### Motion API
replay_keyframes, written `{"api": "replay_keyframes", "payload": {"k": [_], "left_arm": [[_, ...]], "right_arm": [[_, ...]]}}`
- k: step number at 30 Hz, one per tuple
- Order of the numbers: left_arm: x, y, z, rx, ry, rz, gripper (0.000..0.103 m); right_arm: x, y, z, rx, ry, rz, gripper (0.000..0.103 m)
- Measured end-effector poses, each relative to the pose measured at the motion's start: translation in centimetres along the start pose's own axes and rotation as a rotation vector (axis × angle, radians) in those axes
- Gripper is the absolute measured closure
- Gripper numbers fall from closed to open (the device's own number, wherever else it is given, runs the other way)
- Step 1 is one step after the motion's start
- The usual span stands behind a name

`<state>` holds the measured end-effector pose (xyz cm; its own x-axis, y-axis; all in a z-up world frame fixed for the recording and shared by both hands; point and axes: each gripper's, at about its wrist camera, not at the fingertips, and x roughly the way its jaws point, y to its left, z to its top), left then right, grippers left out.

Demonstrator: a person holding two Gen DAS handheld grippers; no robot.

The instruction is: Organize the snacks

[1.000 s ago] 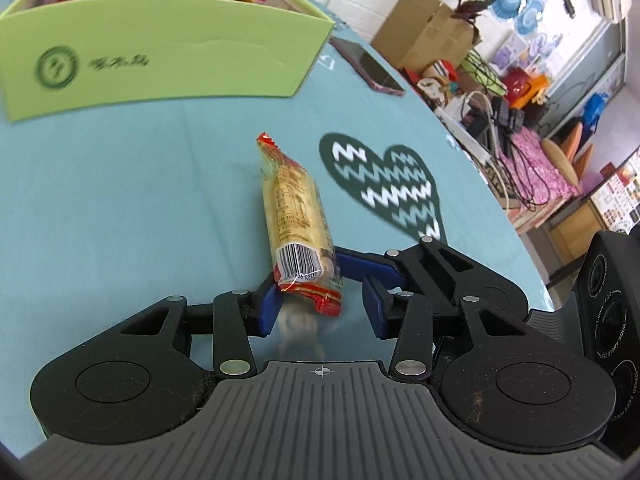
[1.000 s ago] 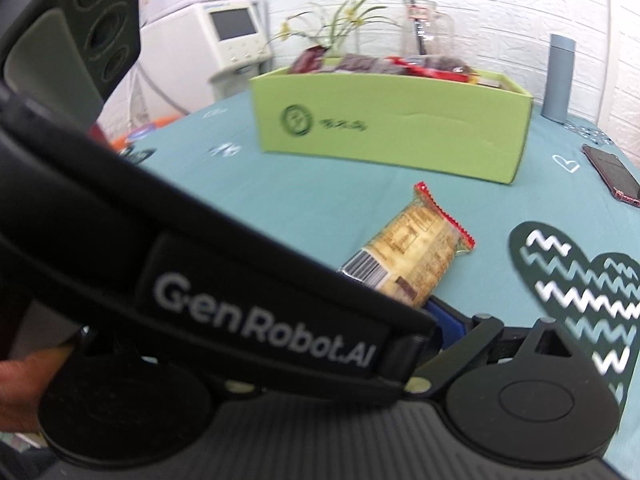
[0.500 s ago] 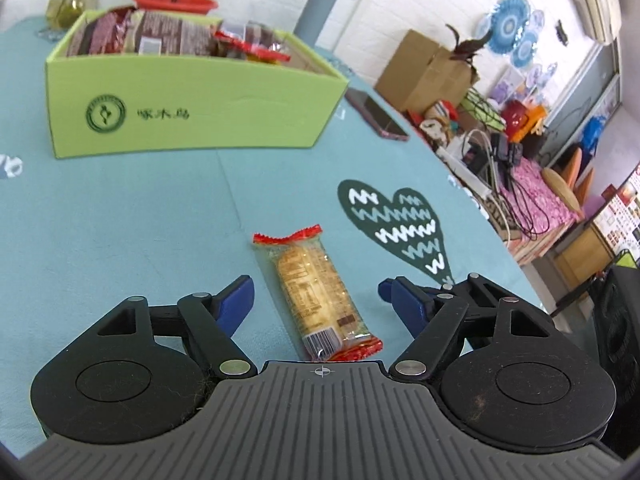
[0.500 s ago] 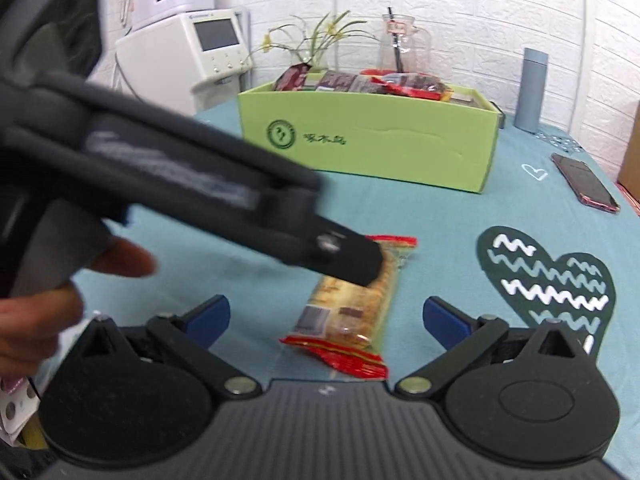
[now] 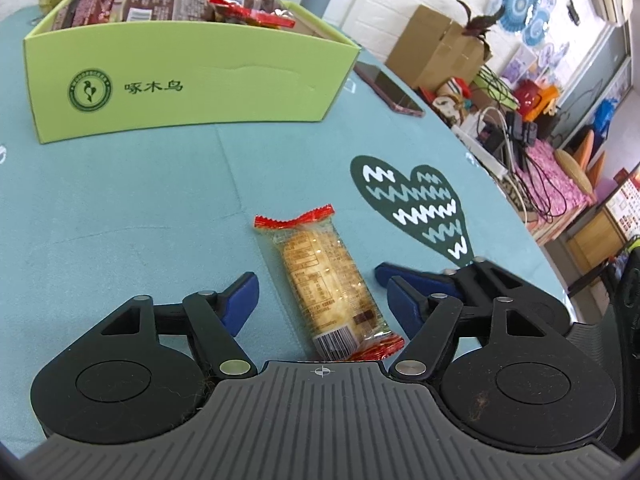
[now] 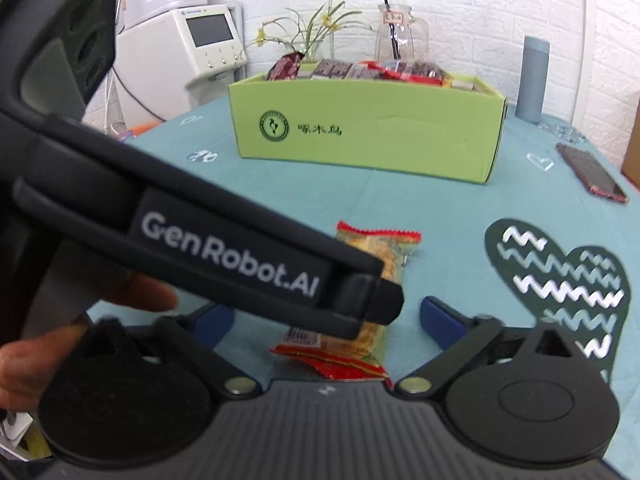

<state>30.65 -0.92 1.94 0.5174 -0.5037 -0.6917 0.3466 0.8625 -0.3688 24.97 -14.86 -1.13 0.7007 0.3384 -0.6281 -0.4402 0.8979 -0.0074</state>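
Your left gripper (image 5: 316,296) and right gripper (image 6: 324,320), jaws just narrowing yet clear of it, both straddled the cracker pack (image 5: 328,292) on the cloth (image 5: 120,200).

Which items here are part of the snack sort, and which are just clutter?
Job:
- cracker packet, flat on the tablecloth between the open fingers of both grippers
- green box, already holding snacks
- left gripper, right gripper

Lying about:
- phone
- grey bottle
- glass jug
- flower vase
- heart patch
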Motion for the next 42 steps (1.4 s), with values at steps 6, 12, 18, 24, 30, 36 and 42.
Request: {"api": "replay_keyframes", "payload": {"k": [6, 12, 18, 24, 30, 36, 42], "left_arm": [[-0.9, -0.4, 0.0, 0.014, -0.014, -0.019, 0.084], [-3.5, -1.2, 4.9, 0.045, -0.133, -0.005, 0.083], [-3.3, -1.7, 14.7, 0.1, -0.261, 0.058, 0.084], [3.5, 0.9, 22.4, 0.068, -0.199, 0.078, 0.085], [6.9, 3.9, 23.4, 0.04, -0.183, 0.029, 0.065], [2.0, 2.5, 21.1, 0.091, -0.301, 0.026, 0.04], [-3.1, 2.0, 15.1, 0.072, -0.327, 0.03, 0.03]], "right_arm": [[-1.3, -0.5, 0.9, 0.04, -0.029, 0.017, 0.038], [-1.8, -0.7, 5.7, -0.044, -0.149, -0.014, 0.037], [1.5, -3.9, 13.8, -0.115, -0.243, -0.033, 0.032], [8.3, -10.1, 18.5, -0.024, -0.196, 0.014, 0.034], [11.1, -13.1, 17.7, 0.051, -0.193, 0.001, 0.009], [6.7, -12.3, 15.9, 0.042, -0.227, -0.033, 0.01], [2.0, -10.0, 11.1, 0.137, -0.206, 0.007, 0.009]]}}
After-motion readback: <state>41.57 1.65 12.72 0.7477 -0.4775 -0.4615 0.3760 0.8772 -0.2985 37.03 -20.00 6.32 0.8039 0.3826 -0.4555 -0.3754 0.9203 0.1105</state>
